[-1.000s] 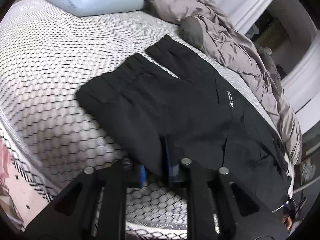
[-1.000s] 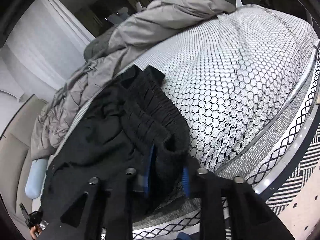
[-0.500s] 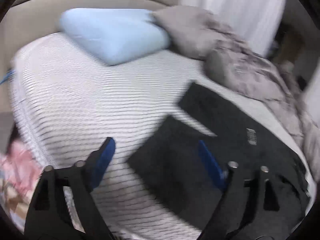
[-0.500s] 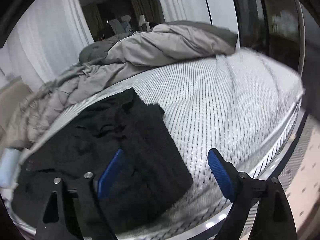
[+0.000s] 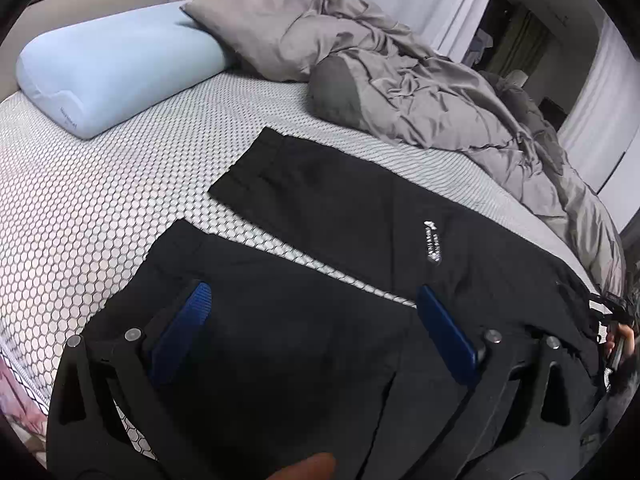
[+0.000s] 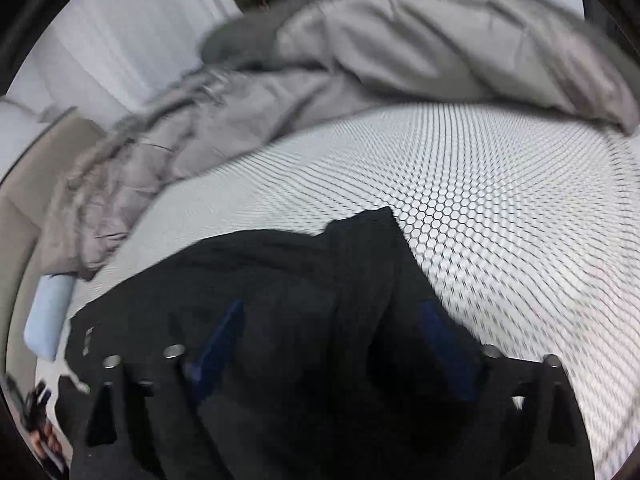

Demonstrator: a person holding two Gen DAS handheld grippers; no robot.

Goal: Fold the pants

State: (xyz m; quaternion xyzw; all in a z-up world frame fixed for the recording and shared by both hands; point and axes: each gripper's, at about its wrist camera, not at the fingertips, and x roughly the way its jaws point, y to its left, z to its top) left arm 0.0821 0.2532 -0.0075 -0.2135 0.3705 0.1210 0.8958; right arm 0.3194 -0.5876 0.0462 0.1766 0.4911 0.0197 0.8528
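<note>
Black pants (image 5: 360, 240) are laid flat on a mattress (image 5: 80, 208) covered in a white honeycomb pattern. In the left wrist view the two legs are seen spread apart in a narrow V, with a strip of the mattress showing between them; a small white logo (image 5: 431, 242) is printed on the far leg. The left gripper (image 5: 312, 320) is held above the near leg with its jaws spread wide — nothing is gripped between the blue pads (image 5: 188, 320), and the dark fabric is seen lying beneath them. A fingertip (image 5: 308, 468) is caught at the bottom edge of this view.

A light blue pillow (image 5: 112, 68) is placed at the head of the mattress, with a grey pillow (image 5: 256, 28) just beside it, and a rumpled grey duvet (image 5: 460, 108) is piled along the far side, close to the pants.

The right wrist view is blurred. The right gripper (image 6: 332, 336) is seen over the bunched waist end of the pants (image 6: 320, 280), its jaws likewise wide apart and closed on nothing. The mattress (image 6: 500, 200) is stretched out beyond, and the duvet (image 6: 400, 52) is heaped across the back — the blue pillow (image 6: 48, 312) is just visible at the left edge
</note>
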